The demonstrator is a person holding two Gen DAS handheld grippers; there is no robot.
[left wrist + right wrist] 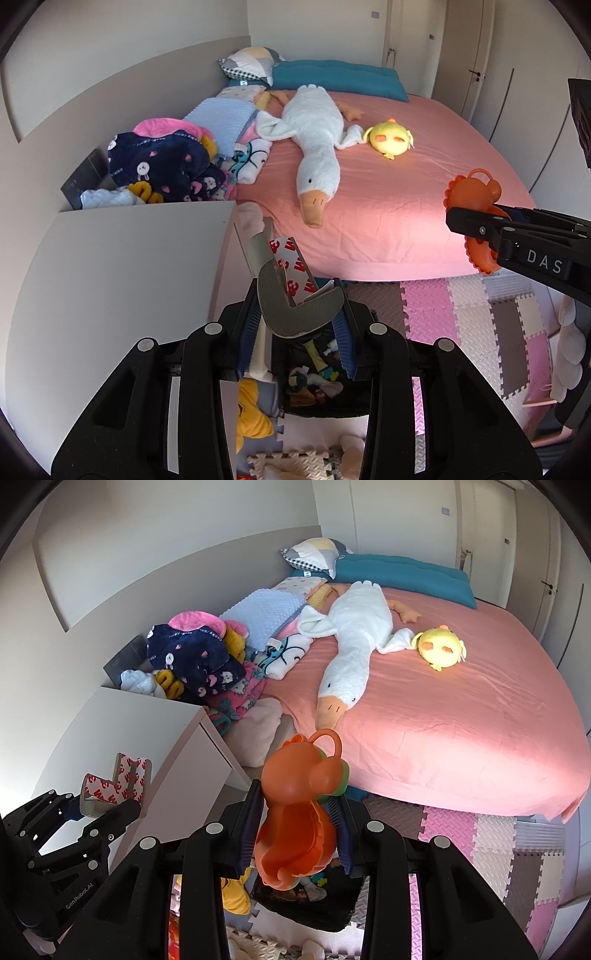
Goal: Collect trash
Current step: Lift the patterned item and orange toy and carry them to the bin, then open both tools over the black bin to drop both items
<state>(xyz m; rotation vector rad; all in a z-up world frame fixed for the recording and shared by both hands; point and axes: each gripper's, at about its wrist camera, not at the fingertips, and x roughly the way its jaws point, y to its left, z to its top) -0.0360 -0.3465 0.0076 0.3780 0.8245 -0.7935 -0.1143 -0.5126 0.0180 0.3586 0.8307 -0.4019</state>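
Note:
My left gripper [301, 325] is shut on a curled strip of grey foam tape [291, 291] with red-and-white printed backing; it also shows in the right wrist view [114, 786]. My right gripper [301, 830] is shut on an orange plastic toy [299, 812] with a loop handle; it also shows in the left wrist view [474, 201]. Both are held above a black bin [325, 387] holding several small items on the floor; the bin also shows below the right gripper [314, 904].
A pink bed [388, 206] carries a white goose plush [314, 147], a yellow chick plush [389, 138] and a heap of blankets [166, 162]. A white cabinet [110, 277] stands at the left. Foam puzzle mats [461, 314] cover the floor.

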